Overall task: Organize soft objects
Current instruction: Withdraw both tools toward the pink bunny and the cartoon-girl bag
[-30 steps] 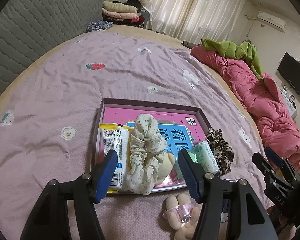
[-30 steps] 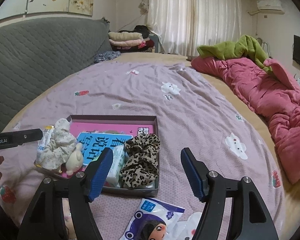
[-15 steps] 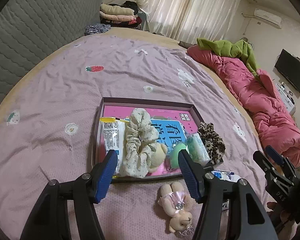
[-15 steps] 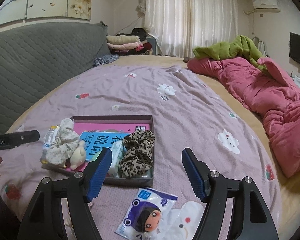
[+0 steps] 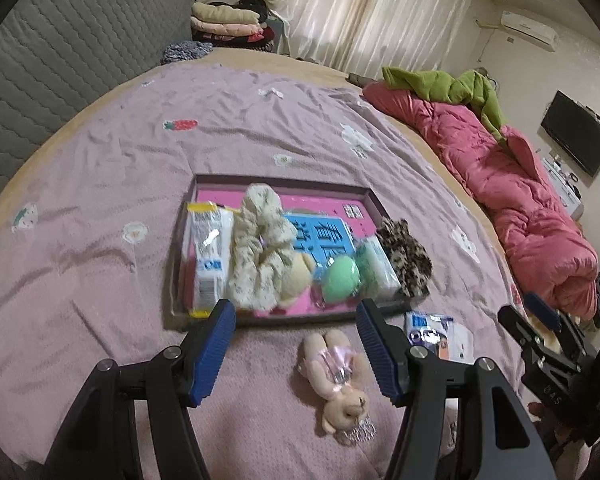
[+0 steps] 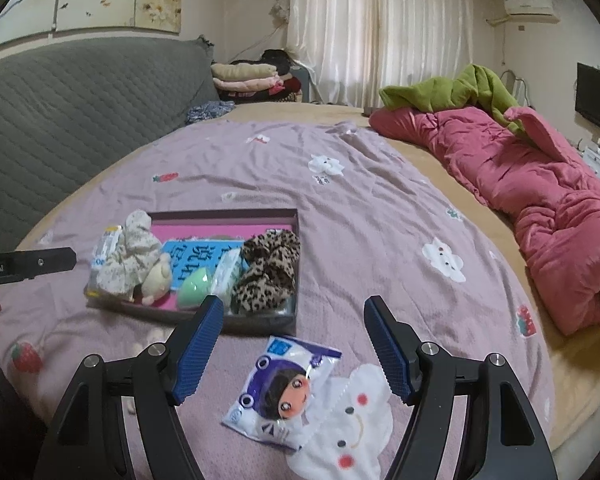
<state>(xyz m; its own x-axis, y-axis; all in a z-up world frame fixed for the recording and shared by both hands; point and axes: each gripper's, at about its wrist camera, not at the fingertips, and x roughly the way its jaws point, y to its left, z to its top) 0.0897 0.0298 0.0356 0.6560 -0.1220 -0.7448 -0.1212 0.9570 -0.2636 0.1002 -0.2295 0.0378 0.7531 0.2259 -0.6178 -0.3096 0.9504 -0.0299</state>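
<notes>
A shallow dark box (image 5: 284, 182) (image 6: 260, 320) on the purple bedspread holds a tissue pack (image 5: 208, 256), a floral scrunchie (image 5: 260, 252) (image 6: 134, 256), a cream plush (image 6: 156, 280), a green egg-shaped sponge (image 5: 338, 280) (image 6: 194, 286), a mint pack (image 5: 378, 268) and a leopard scrunchie (image 5: 406, 258) (image 6: 268, 268). In front of the box lie a small plush bear (image 5: 338, 376) and a cartoon-face packet (image 6: 282, 388) (image 5: 436, 334). My left gripper (image 5: 296, 348) hangs open above the bear. My right gripper (image 6: 294, 346) is open over the packet, empty.
A pink quilt (image 6: 540, 196) with a green garment (image 6: 460, 92) fills the bed's right side. The grey padded headboard (image 6: 80, 104) stands at the left, folded clothes (image 6: 248, 76) behind it. Bare bedspread (image 6: 380, 216) stretches beyond and right of the box.
Both grippers have drawn back from the box toward the bed's near edge. The plush bear and the packet now show more fully in front of the box. Jaws stay open.
</notes>
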